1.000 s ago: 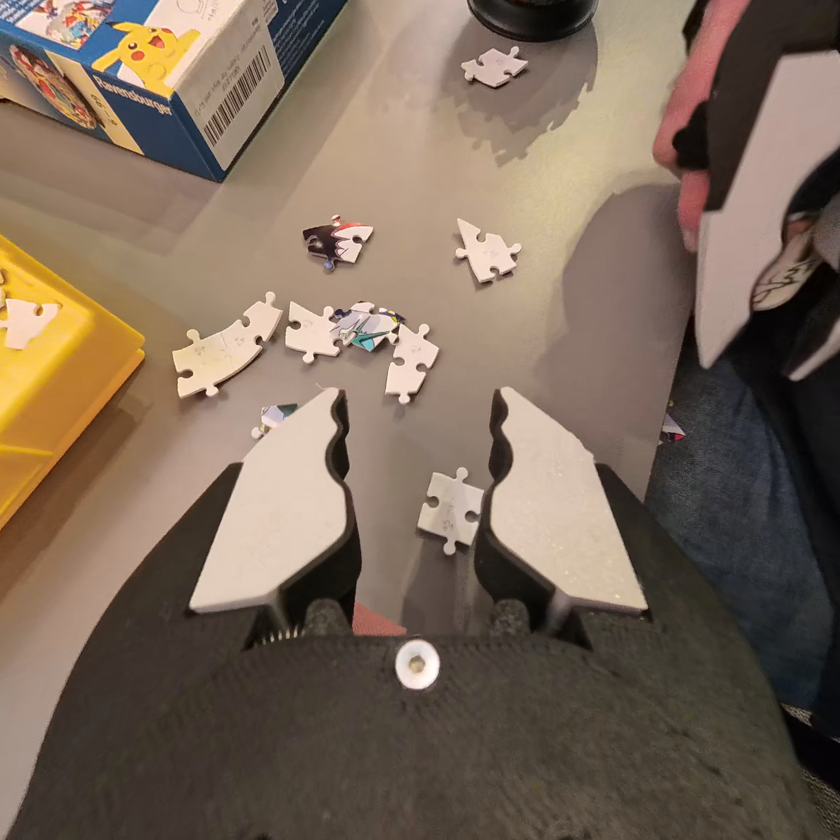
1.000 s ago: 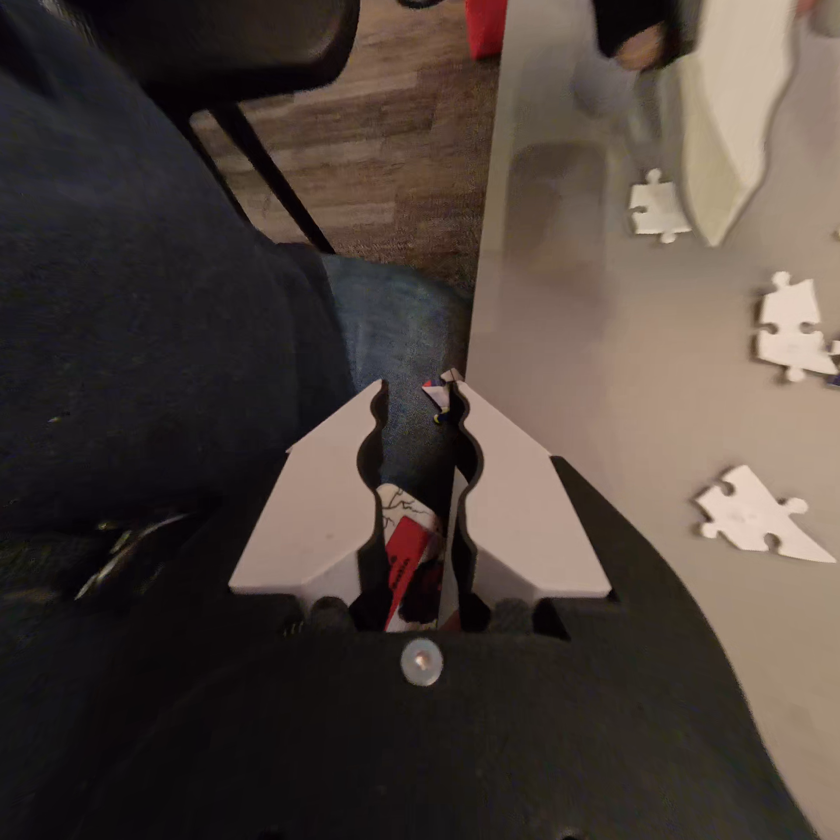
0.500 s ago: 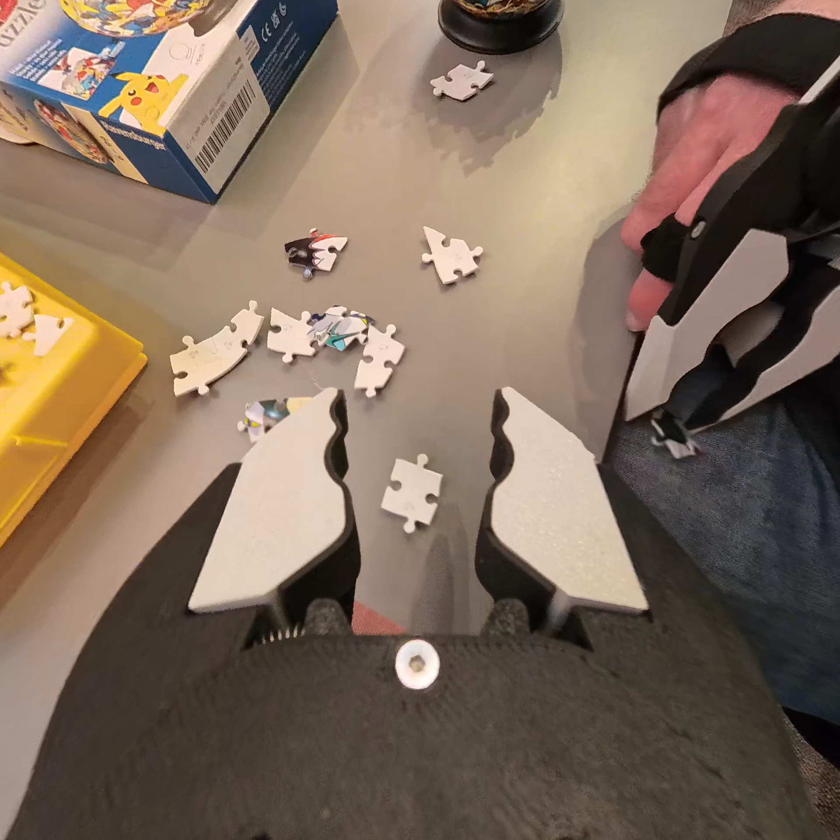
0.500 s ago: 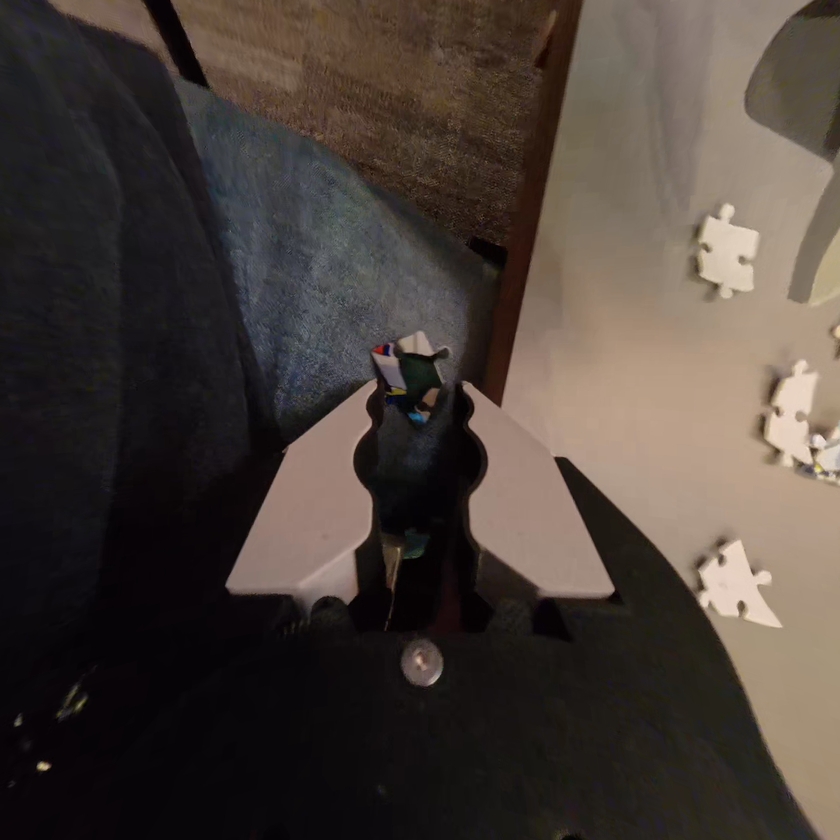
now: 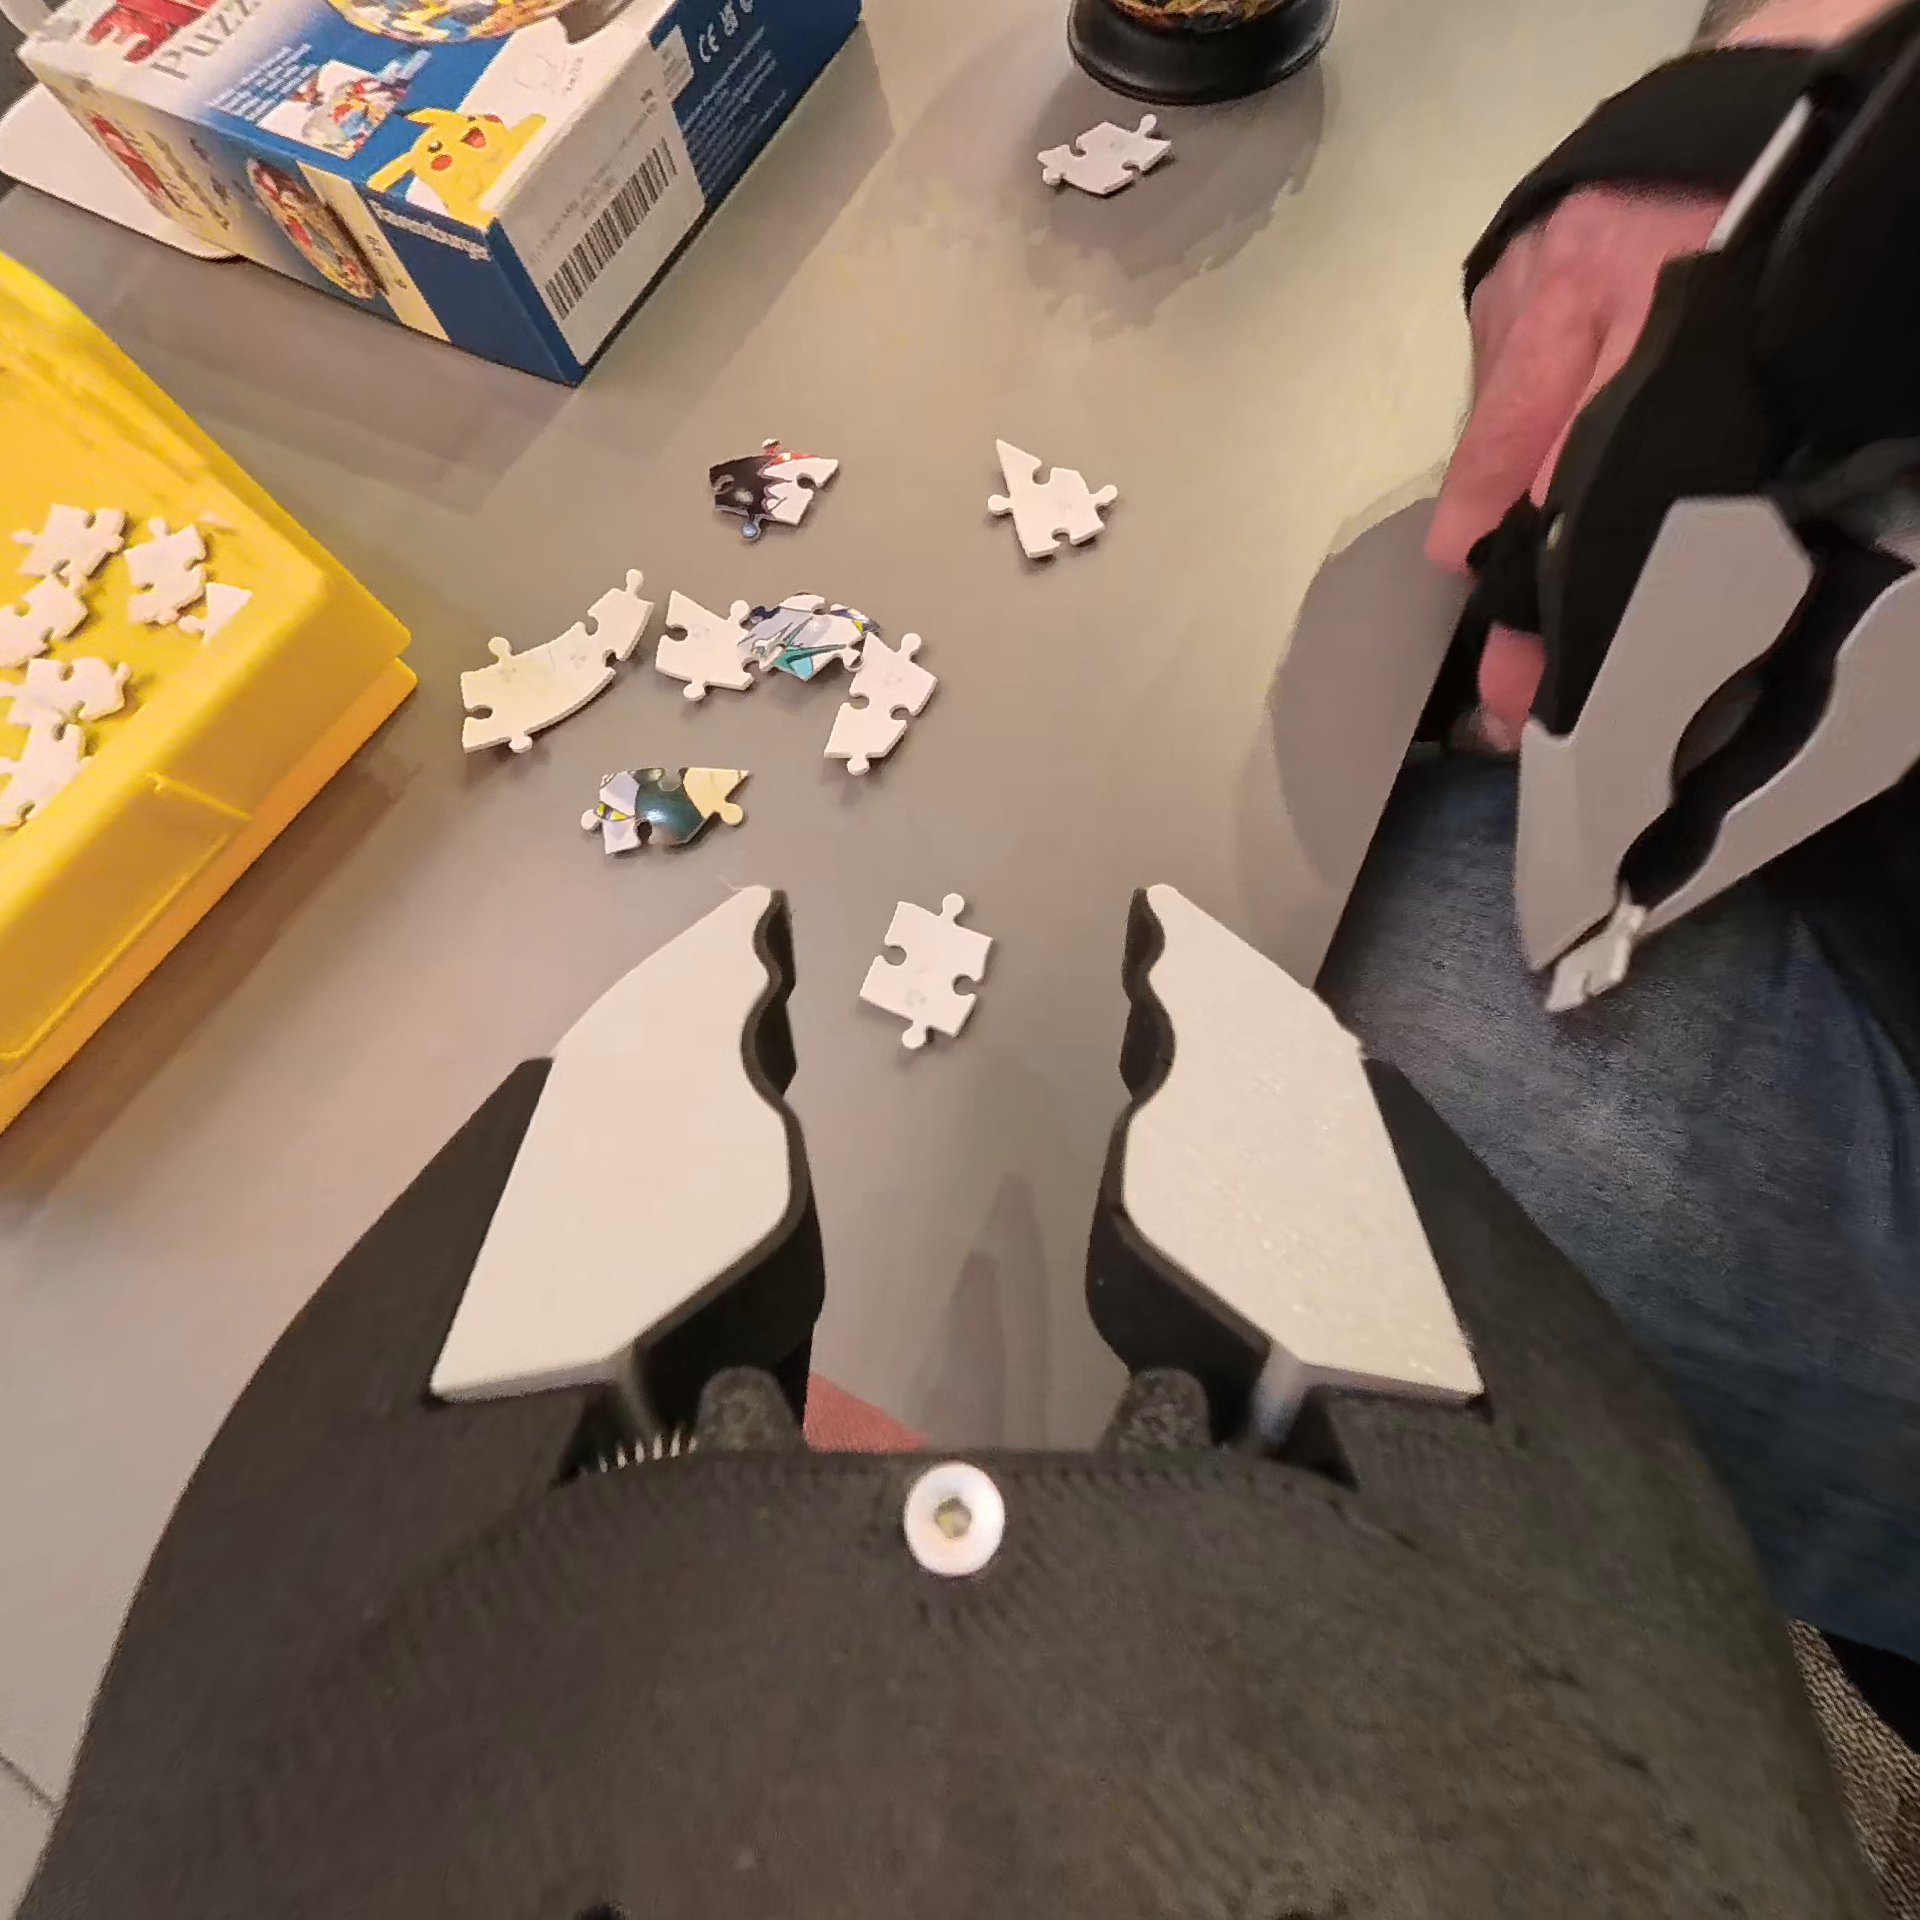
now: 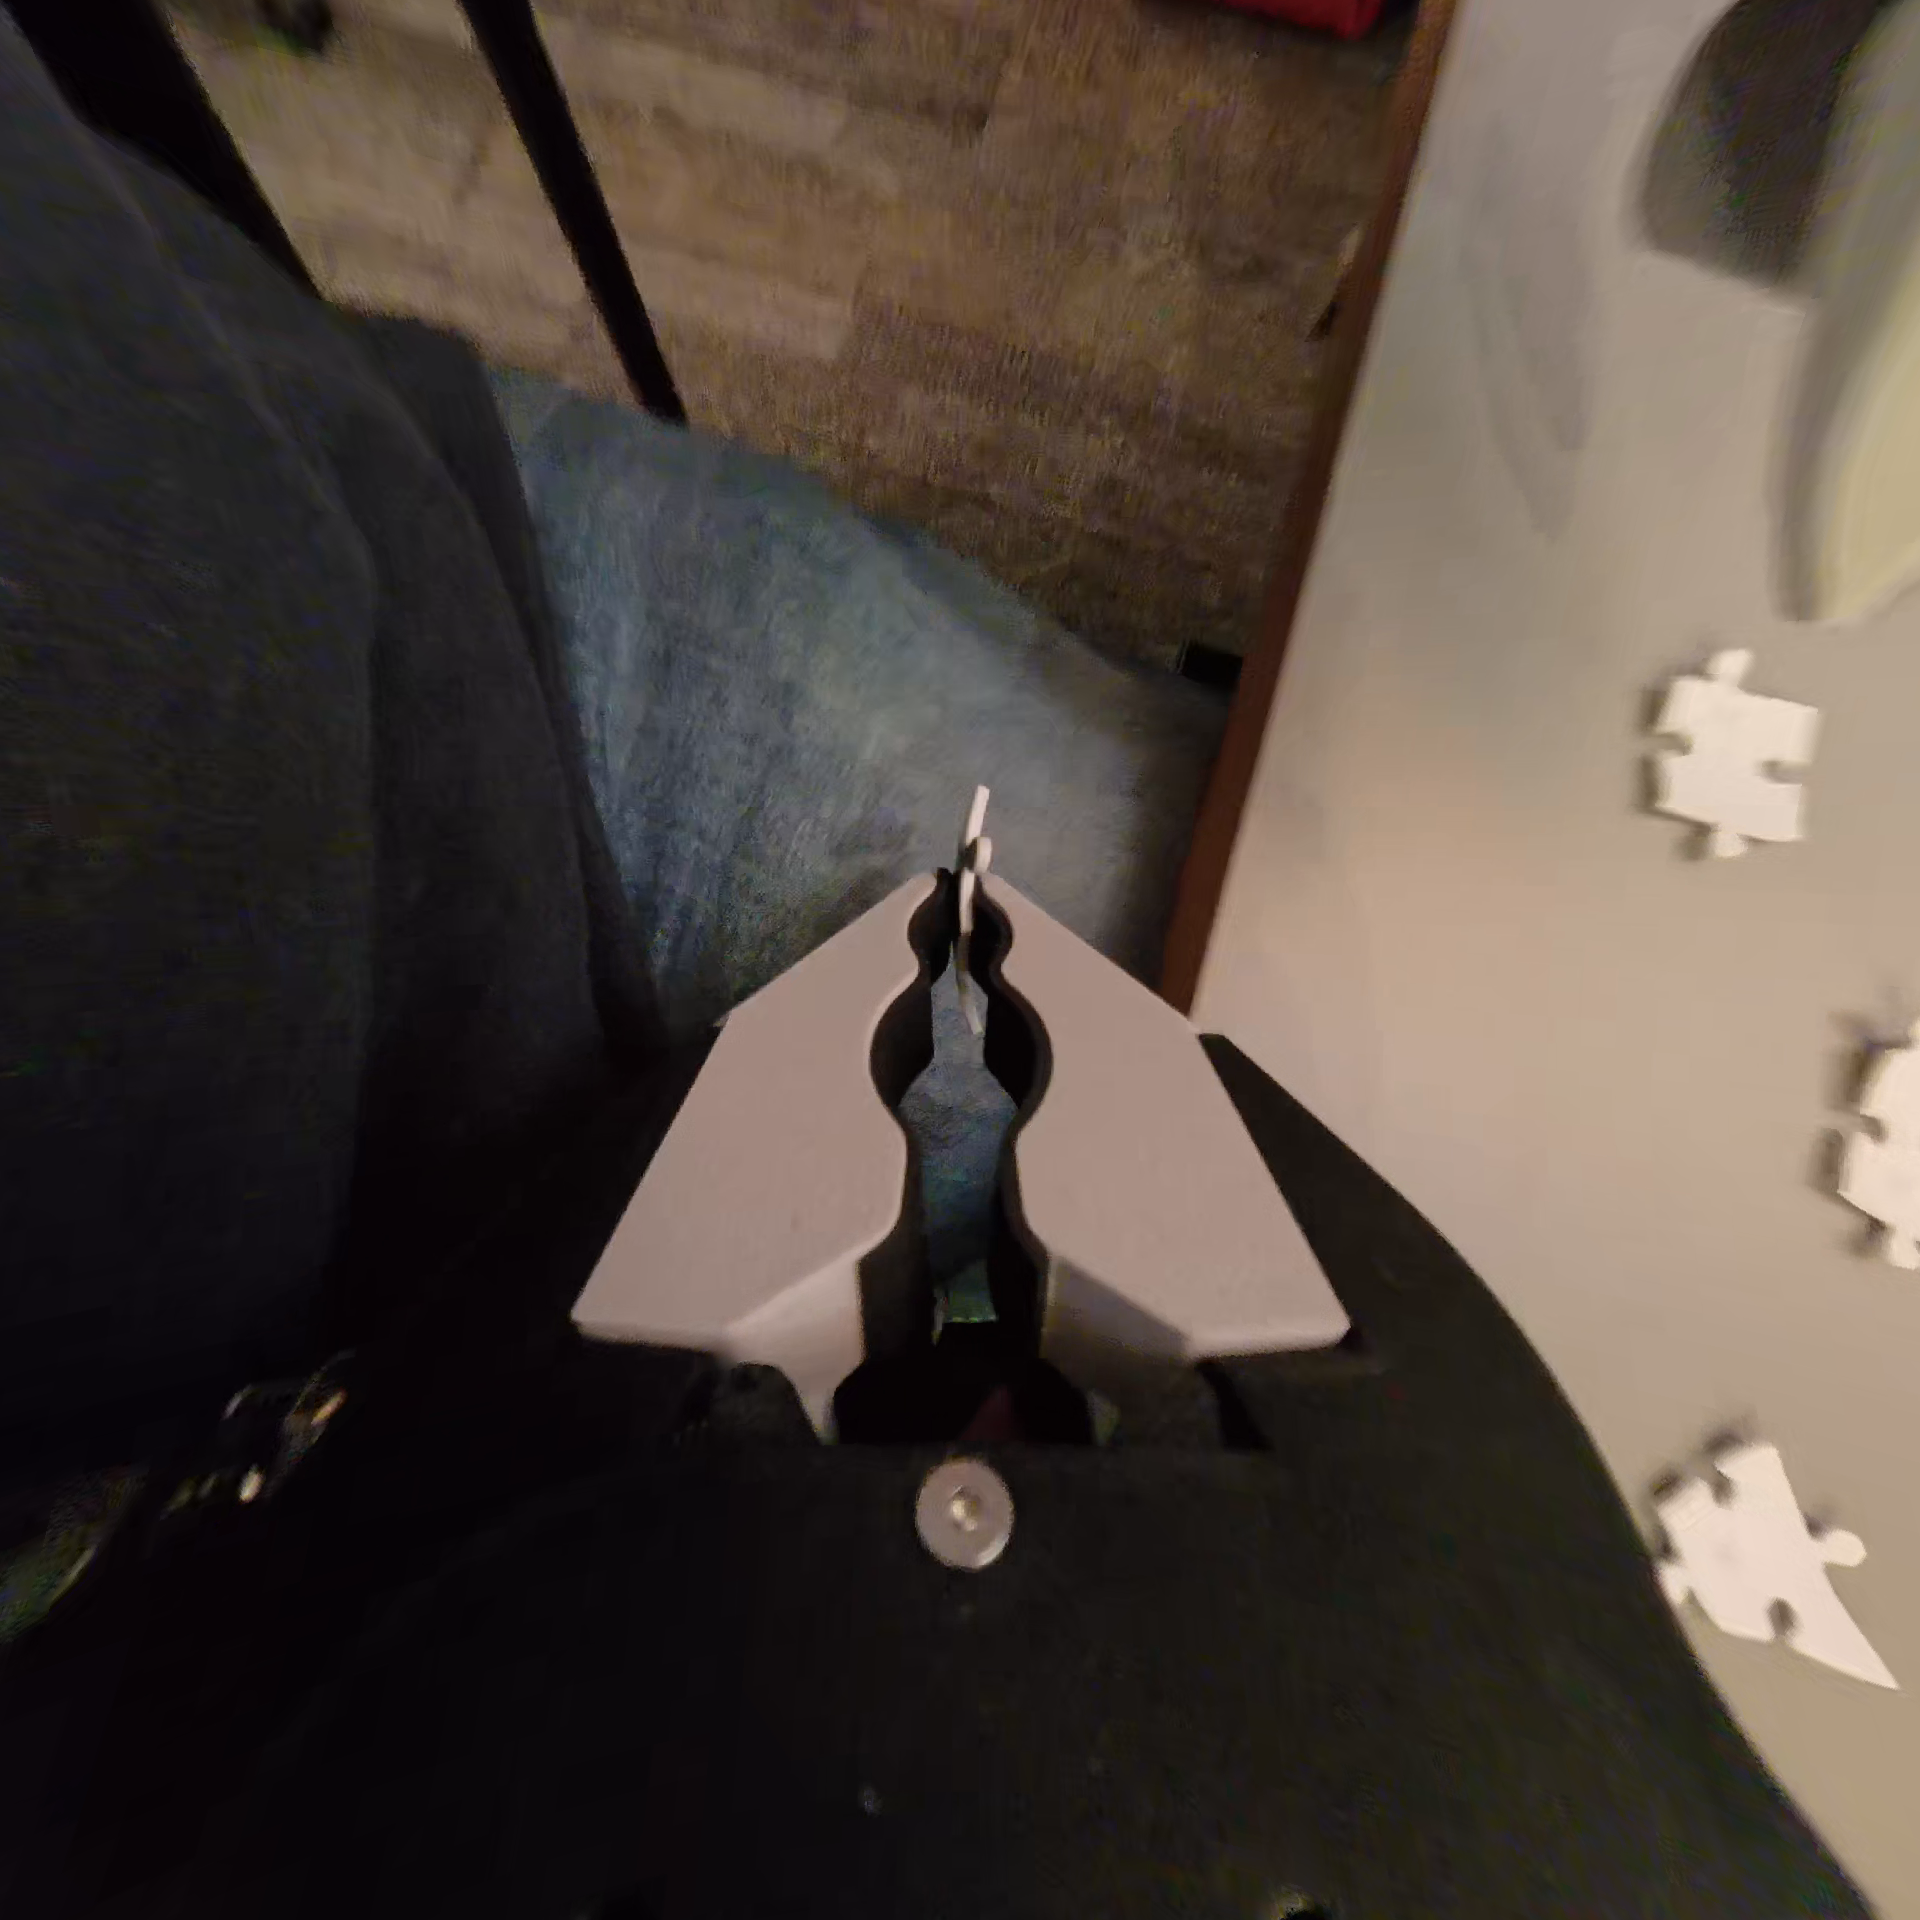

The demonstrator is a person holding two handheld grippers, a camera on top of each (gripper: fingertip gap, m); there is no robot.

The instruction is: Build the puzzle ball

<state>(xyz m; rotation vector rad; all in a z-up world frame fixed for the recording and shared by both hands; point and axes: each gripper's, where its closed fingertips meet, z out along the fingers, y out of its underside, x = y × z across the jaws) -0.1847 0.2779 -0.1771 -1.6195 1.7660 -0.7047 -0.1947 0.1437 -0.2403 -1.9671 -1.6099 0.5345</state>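
The right gripper [image 6: 964, 883] pinches a puzzle piece [image 5: 1590, 961] edge-on off the grey surface's [image 5: 1143, 343] right edge, above a jeans-clad leg, while the left gripper [image 5: 954, 909] hangs spread over a white face-down piece [image 5: 925, 971], with loose pieces beyond.

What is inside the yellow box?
The yellow box holds loose white puzzle pieces, lying blank side up, by the left wrist view. Only its near corner shows; the rest runs off the picture's left edge, so a full count is impossible.
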